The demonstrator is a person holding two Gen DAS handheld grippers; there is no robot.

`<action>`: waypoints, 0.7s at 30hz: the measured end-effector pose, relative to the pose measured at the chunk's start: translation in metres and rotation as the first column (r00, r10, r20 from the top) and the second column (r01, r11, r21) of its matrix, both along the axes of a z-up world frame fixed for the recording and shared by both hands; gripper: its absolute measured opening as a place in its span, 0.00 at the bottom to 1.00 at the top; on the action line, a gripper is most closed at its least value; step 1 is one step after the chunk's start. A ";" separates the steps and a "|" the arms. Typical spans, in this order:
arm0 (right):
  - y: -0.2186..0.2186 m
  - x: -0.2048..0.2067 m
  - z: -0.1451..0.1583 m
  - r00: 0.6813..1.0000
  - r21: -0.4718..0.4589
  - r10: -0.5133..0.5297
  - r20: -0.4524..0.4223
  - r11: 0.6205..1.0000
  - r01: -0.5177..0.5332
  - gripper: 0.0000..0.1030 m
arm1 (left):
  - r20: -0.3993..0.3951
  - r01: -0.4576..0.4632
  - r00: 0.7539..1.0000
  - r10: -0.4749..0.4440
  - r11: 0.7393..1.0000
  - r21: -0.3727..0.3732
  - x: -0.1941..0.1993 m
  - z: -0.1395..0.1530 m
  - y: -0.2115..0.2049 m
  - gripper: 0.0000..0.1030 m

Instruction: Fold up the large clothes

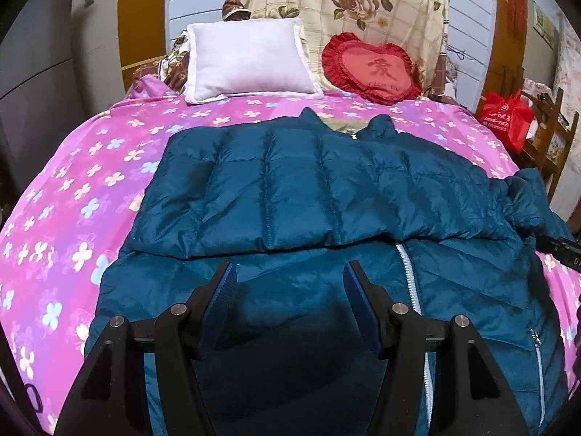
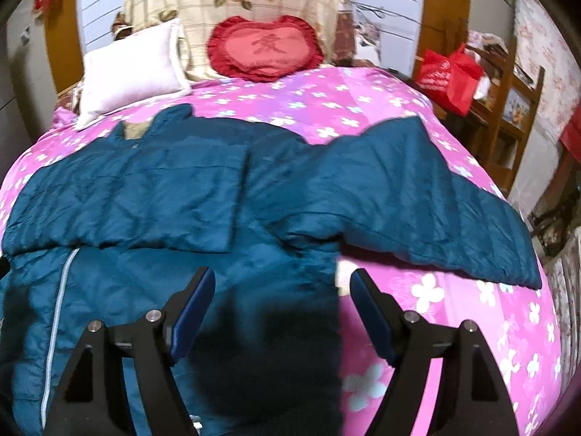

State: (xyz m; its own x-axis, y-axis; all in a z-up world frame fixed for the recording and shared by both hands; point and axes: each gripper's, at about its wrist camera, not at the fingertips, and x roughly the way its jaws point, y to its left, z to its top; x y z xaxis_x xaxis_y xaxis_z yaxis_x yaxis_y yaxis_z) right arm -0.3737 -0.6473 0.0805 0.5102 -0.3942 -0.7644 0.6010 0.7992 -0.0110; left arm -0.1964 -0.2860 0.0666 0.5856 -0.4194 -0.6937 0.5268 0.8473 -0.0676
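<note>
A teal quilted down jacket (image 1: 312, 196) lies front-up on a bed, collar toward the pillows, with a white zipper (image 1: 410, 276) down its front. Its left sleeve is folded flat across the chest. In the right wrist view the jacket (image 2: 145, 189) shows with its right sleeve (image 2: 417, 196) stretched out across the pink cover. My left gripper (image 1: 290, 287) is open and empty above the jacket's lower front. My right gripper (image 2: 283, 294) is open and empty above the jacket's right side edge.
The bed has a pink flowered cover (image 1: 72, 196), a white pillow (image 1: 247, 61) and a red heart cushion (image 1: 370, 69) at the head. A red bag (image 2: 450, 76) sits on a wooden shelf (image 2: 515, 109) right of the bed.
</note>
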 end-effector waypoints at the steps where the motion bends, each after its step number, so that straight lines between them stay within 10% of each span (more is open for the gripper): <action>1: -0.004 -0.001 -0.002 1.000 -0.001 -0.010 0.000 1.000 0.010 0.78 | -0.007 -0.004 1.000 0.004 1.000 -0.005 0.002 0.000 0.001 0.42; 21: -0.104 -0.044 0.013 0.977 -0.062 -0.212 -0.012 0.976 0.211 0.78 | -0.024 0.010 1.000 -0.010 1.000 0.001 0.005 -0.009 -0.003 0.42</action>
